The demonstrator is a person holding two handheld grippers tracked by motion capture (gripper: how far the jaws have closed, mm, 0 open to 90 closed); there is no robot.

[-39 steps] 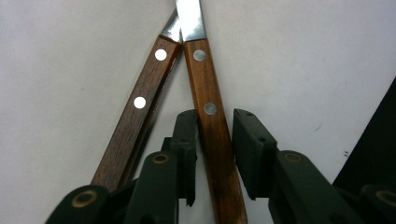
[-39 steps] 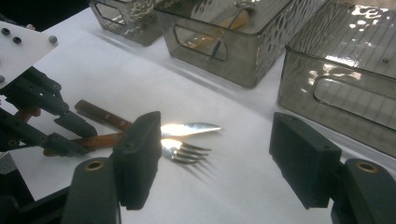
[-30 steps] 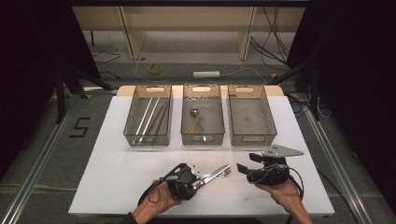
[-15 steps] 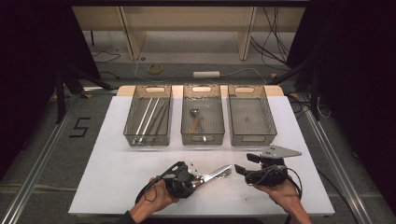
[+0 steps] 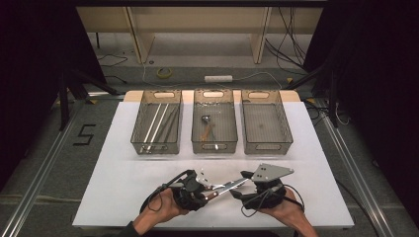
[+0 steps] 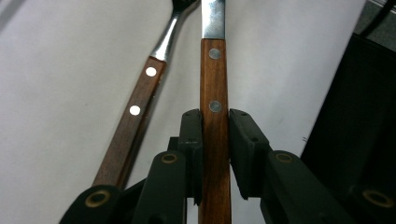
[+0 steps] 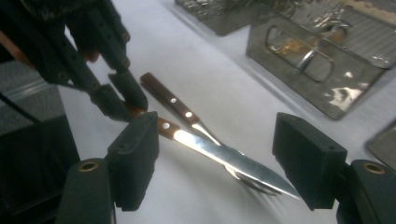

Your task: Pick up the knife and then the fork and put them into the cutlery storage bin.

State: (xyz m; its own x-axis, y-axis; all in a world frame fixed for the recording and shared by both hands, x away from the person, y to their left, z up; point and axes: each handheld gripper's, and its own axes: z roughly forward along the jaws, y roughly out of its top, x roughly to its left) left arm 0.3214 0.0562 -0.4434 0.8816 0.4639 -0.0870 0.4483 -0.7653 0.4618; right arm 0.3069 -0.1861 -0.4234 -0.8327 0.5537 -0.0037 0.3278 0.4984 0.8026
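Observation:
A knife with a wooden handle [image 6: 215, 88] and steel blade [image 5: 232, 186] is held above the white table. My left gripper [image 6: 215, 128] is shut on the handle, its pads pressing both sides. In the high view the left gripper [image 5: 207, 190] points right. A fork with a matching wooden handle [image 6: 140, 107] lies on the table under and beside the knife; its handle [image 7: 173, 101] crosses beneath the blade [image 7: 224, 158]. My right gripper [image 7: 222, 158] is open, one jaw on each side of the blade and not touching it. It faces left in the high view [image 5: 243, 187].
Three clear bins stand in a row at the back. The left bin [image 5: 156, 149] holds long metal sticks, the middle bin [image 5: 215, 148] some small utensils, and the right bin [image 5: 268, 148] looks bare. White table surface [image 5: 99, 173] stretches to the left.
My right gripper has moved left toward the left one, so the knife blade now lies between its open jaws. The left gripper has kept still with the knife.

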